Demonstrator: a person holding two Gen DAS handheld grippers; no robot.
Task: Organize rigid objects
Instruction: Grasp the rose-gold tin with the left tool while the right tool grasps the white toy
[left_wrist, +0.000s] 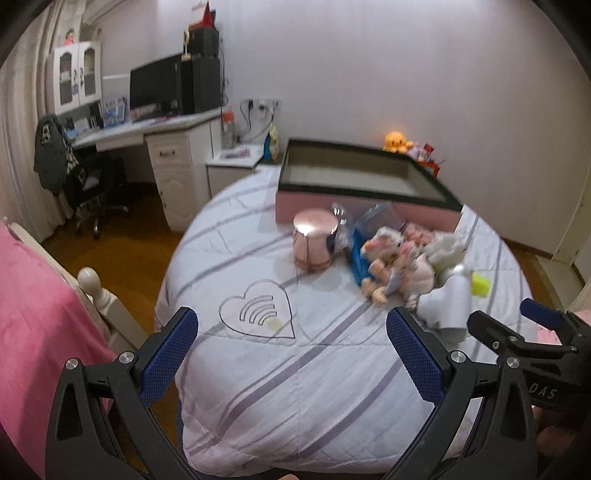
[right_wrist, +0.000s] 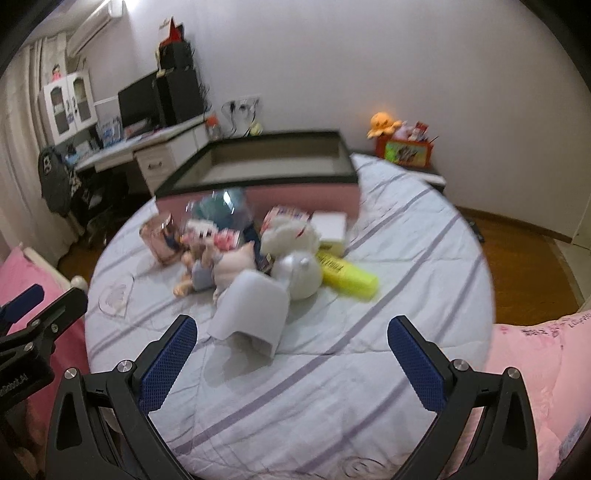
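Observation:
A pile of objects lies on a round surface covered by a striped white quilt. It holds a shiny pink cup, a white hair-dryer-like device, a yellow bottle, a white box, a clear plastic package and plush toys. Behind the pile stands an open pink box with a dark rim, empty inside. My left gripper is open and empty, short of the pile. My right gripper is open and empty, just before the white device.
A pink bed with a white post lies at the left. A desk with a monitor, a chair and a nightstand stand at the back left. An orange plush and a red box sit behind the pink box. Wooden floor surrounds the quilt.

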